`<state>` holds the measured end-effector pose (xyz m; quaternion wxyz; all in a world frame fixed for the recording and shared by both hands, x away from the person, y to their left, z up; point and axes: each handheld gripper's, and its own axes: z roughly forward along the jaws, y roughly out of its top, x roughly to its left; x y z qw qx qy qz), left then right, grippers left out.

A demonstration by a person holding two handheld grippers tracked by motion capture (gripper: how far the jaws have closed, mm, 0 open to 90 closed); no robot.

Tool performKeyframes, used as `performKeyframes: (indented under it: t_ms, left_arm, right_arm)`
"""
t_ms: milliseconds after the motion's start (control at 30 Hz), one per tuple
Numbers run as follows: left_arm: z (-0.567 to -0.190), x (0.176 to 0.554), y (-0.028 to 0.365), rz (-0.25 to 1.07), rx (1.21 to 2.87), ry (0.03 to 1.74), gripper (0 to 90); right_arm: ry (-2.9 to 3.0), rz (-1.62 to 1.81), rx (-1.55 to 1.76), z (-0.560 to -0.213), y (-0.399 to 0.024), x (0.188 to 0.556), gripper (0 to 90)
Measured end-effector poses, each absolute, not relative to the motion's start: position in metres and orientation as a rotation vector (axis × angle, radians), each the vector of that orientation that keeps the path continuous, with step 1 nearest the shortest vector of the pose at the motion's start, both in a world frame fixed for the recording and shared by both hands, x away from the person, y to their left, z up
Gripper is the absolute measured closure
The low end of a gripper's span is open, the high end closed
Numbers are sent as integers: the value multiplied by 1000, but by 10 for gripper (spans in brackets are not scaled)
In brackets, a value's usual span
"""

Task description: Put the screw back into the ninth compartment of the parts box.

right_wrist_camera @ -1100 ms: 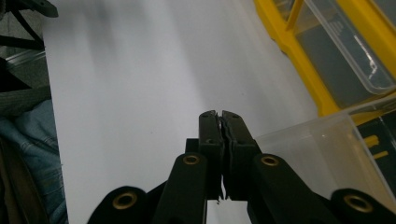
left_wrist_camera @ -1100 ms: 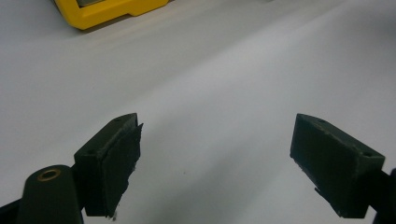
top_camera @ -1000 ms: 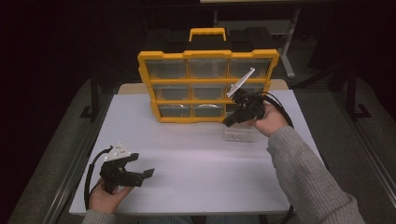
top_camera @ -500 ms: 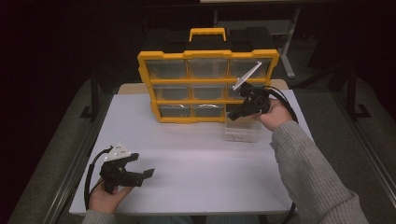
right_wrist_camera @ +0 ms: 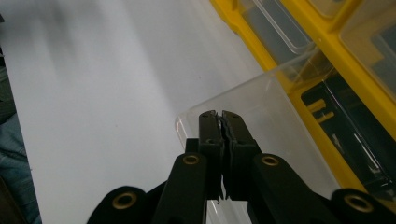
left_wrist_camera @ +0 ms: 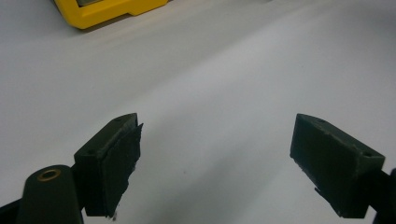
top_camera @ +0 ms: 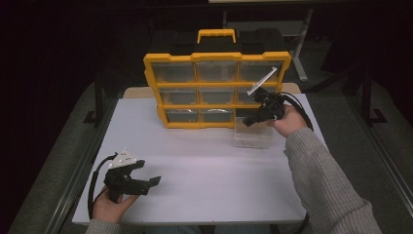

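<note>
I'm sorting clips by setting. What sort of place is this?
Probably a lab or workshop recording bench: a plain white table in a dark room, a yellow plastic parts organiser with clear drawers standing on it, and one clear plastic drawer pulled out beside it.

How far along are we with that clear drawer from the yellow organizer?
Done: the clear drawer is out of the yellow organizer and sits on the table before its empty lower-right slot. In hand: the right gripper, fingers shut, appears clamped on the drawer's wall in the right gripper view. The left gripper rests open, apart. Left: whatever follows with the drawer; its contents are unclear.
</note>
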<state>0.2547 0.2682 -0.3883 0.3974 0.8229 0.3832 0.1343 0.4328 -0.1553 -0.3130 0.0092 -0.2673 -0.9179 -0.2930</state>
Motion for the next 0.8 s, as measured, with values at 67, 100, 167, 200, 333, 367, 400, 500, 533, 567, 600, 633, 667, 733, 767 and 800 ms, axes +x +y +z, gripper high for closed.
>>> performKeyframes:
  t_ms: [67,100,167,200,333,367,400,500,533,567,600,633,667,733,767,800]
  left_arm:
    - [-388,255,269,341,2093,967,156]
    - [-388,255,268,339,2084,971,156]
    - [-388,255,269,343,2097,963,156]
    - [-388,255,269,344,2098,961,156]
    - [-389,255,268,341,2088,968,156]
    - [-389,255,268,341,2083,970,156]
    - [-388,255,269,344,2098,962,156]
    - [-388,255,269,343,2098,962,156]
    - [-389,255,269,344,2097,960,156]
    - [-389,255,269,344,2096,960,156]
    - [-389,255,269,344,2095,961,156]
    - [-389,255,268,342,2079,970,156]
    - [-389,255,268,341,2080,970,157]
    - [-389,255,268,342,2081,968,156]
    - [-389,255,268,342,2082,967,156]
    - [-389,255,268,344,2092,962,157]
  right_arm:
    - [-2870,-915,-839,-316,-157,434,860]
    - [-2859,-897,-866,-316,-157,434,860]
    - [-2858,-898,-869,-319,-159,435,860]
    - [-2854,-897,-874,-320,-159,435,860]
    - [-2849,-888,-891,-325,-162,436,860]
    - [-2846,-886,-898,-326,-162,436,860]
    - [-2850,-887,-894,-328,-163,436,860]
    - [-2846,-883,-902,-331,-163,437,860]
    - [-2847,-884,-899,-332,-164,437,860]
    - [-2842,-880,-909,-333,-164,437,860]
    - [-2844,-888,-905,-334,-165,438,860]
    - [-2842,-888,-910,-335,-165,438,860]
    - [-2839,-883,-915,-336,-165,438,860]
    - [-2836,-881,-918,-338,-166,438,860]
    - [-2836,-882,-922,-339,-166,438,860]
    - [-2833,-879,-924,-340,-167,438,859]
